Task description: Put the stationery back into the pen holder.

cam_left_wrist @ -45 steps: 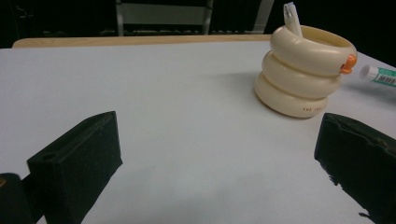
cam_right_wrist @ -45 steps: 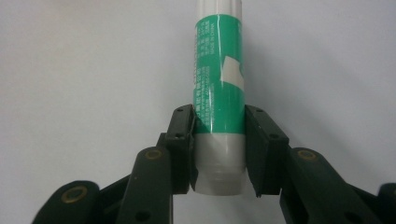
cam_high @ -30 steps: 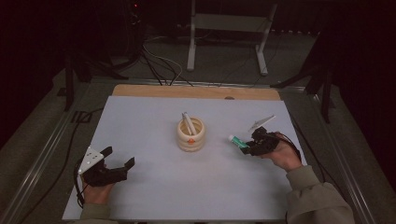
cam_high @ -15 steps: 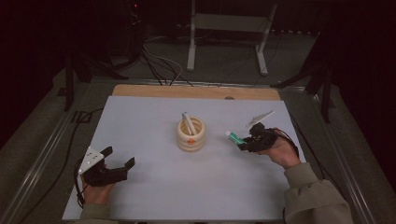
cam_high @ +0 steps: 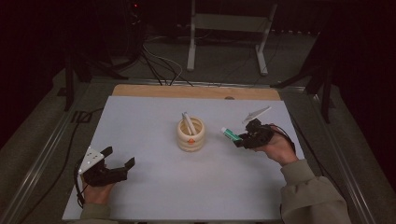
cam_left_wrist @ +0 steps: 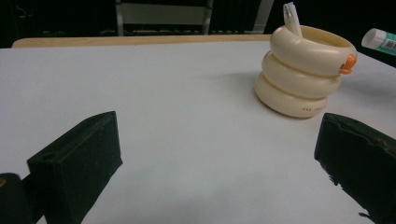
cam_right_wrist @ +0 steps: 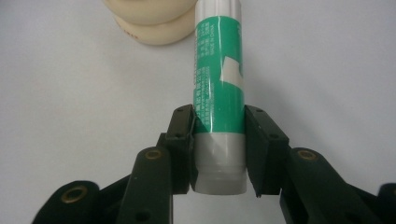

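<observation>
A cream ringed cup [cam_high: 191, 134] with an orange mark stands at the middle of the white table [cam_high: 154, 116]; a white stick [cam_high: 188, 122] leans inside it. My right gripper [cam_high: 241, 139] is shut on a green and white tube [cam_high: 230, 134], held just above the table to the right of the cup, its white tip toward the cup. In the right gripper view the pads clamp the tube [cam_right_wrist: 218, 93] near its grey end, with the cup [cam_right_wrist: 149, 18] beyond. My left gripper [cam_high: 120, 157] rests open at the front left, its jaws wide apart and bare; the cup [cam_left_wrist: 303, 74] lies ahead of it.
A wooden strip [cam_high: 196, 92] runs along the table's far edge. Beyond it stand a metal stand [cam_high: 229, 28] and cables [cam_high: 159, 65] on a dark floor. A grey pointed plate [cam_high: 256, 114] sticks up from the right gripper.
My right gripper has lifted the tube slightly and carried it a little toward the cup. The left gripper has stayed where it was.
</observation>
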